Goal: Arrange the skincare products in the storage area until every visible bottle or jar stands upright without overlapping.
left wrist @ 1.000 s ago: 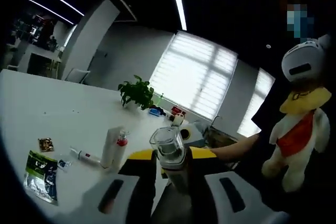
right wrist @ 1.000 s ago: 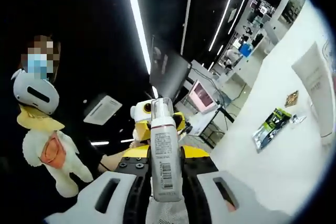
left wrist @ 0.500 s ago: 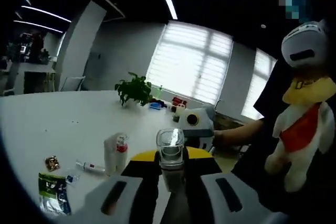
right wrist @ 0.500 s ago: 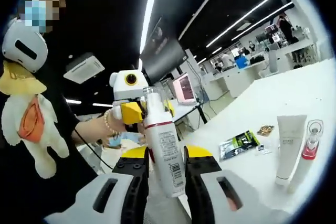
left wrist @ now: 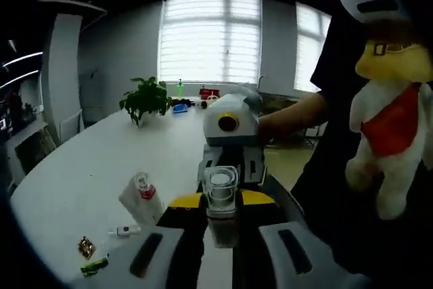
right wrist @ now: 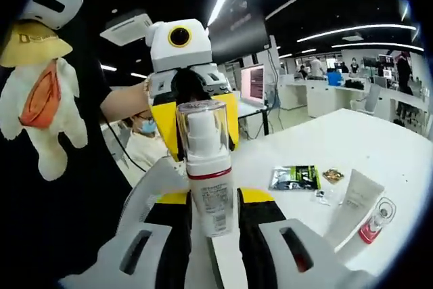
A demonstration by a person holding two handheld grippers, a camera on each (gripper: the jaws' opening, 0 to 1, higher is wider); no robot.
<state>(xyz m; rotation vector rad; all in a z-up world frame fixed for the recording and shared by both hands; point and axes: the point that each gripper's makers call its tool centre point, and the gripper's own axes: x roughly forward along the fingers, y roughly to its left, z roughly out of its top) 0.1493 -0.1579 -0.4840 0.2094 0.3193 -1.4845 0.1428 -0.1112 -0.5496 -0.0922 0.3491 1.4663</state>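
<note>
My left gripper [left wrist: 221, 216] is shut on a small bottle with a clear cap [left wrist: 221, 186], held upright above the white table [left wrist: 101, 167]. My right gripper [right wrist: 211, 218] is shut on a white pump bottle [right wrist: 206, 177] with a clear cap and a red band. The two grippers face each other: the right gripper [left wrist: 230, 143] shows straight ahead in the left gripper view, the left gripper [right wrist: 191, 93] behind the pump bottle in the right gripper view. A white tube [right wrist: 354, 201] [left wrist: 135, 202] and a red-collared little bottle [right wrist: 374, 220] [left wrist: 144, 187] lean together on the table.
A green packet [right wrist: 294, 177] [left wrist: 95, 266], a small brown sachet [right wrist: 333, 175] [left wrist: 86, 247] and a thin pen-like tube [left wrist: 124, 231] lie on the table. A potted plant [left wrist: 144, 97] stands far back. A person with a plush toy [left wrist: 389, 133] stands close beside the table.
Both views have swung round, so the grippers now point at each other. Each keeps its bottle. The things on the table lie as before.
</note>
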